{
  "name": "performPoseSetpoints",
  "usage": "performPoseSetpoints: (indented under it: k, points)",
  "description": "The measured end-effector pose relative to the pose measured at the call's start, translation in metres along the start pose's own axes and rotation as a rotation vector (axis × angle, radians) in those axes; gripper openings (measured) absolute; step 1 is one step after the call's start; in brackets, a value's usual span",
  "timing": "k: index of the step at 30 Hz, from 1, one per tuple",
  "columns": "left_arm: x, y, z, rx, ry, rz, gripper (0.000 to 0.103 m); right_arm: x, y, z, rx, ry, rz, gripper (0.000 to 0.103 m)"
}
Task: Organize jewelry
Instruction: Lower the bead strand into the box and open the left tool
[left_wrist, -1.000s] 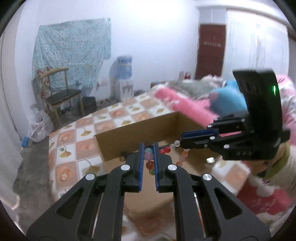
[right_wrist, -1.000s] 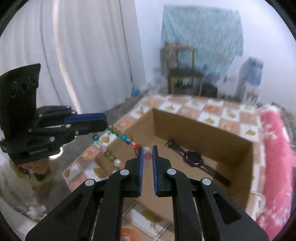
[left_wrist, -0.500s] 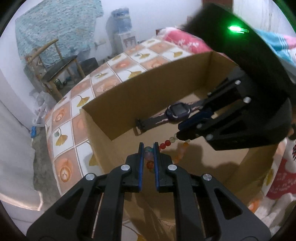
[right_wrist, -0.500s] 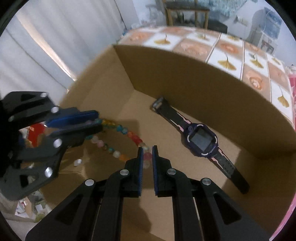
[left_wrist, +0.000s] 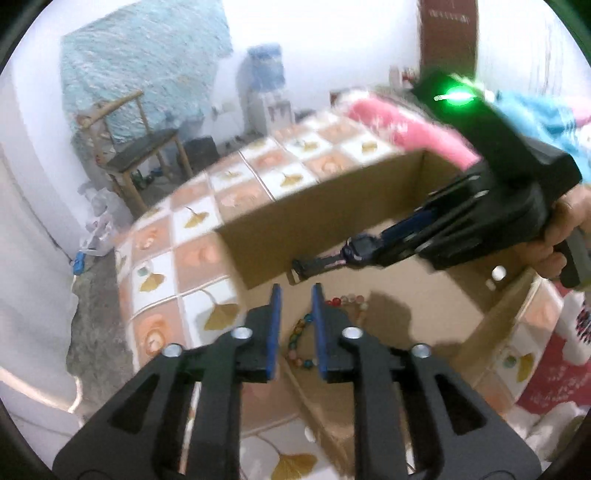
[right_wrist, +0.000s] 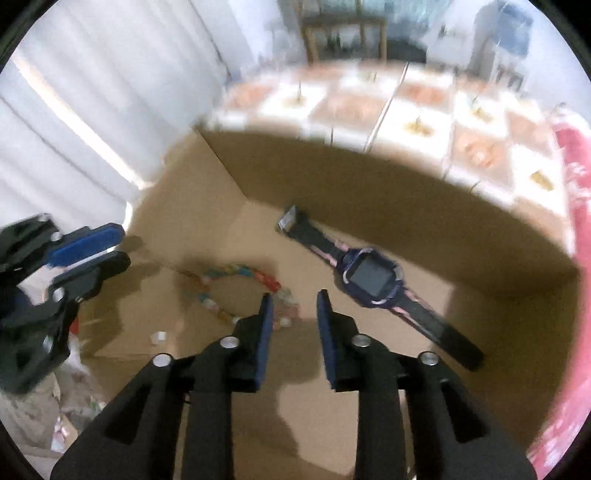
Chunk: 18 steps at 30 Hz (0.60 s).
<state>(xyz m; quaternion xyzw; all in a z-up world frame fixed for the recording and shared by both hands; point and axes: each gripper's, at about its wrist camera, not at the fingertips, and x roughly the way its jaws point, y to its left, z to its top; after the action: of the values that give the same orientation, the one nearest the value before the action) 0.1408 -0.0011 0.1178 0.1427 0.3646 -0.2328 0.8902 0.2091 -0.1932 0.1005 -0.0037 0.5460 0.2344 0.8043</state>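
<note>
Glass-like beads of the bracelet (right_wrist: 236, 291) lie limp in the cardboard box (right_wrist: 369, 192); both hand-held grippers, left (left_wrist: 295, 295) and right (right_wrist: 293, 301), have just been opening and stand spread and empty; light and slippery, it seems best pinched across one bead.

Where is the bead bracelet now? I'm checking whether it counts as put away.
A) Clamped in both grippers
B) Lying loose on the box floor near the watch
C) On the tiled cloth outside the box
B: the bead bracelet lies on the cardboard box floor beside the watch, no fingers on it.

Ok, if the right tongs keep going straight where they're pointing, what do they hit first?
Probably the brown cardboard box's bare floor, between the multicoloured bead bracelet and the dark purple smartwatch. The open right tongs hold nothing; depth is unclear.
</note>
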Motion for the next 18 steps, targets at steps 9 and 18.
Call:
performPoseSetpoints:
  k: [9, 18]
  points:
    - [-0.086, 0.011, -0.088, -0.209, -0.124, -0.086, 0.037, -0.116, 0.008, -0.107, -0.027, -0.307, 0.076, 0.052]
    - [-0.034, -0.057, -0.162, -0.130, 0.020, -0.119, 0.037, -0.035, 0.014, -0.185, 0.176, -0.162, 0.185, 0.052]
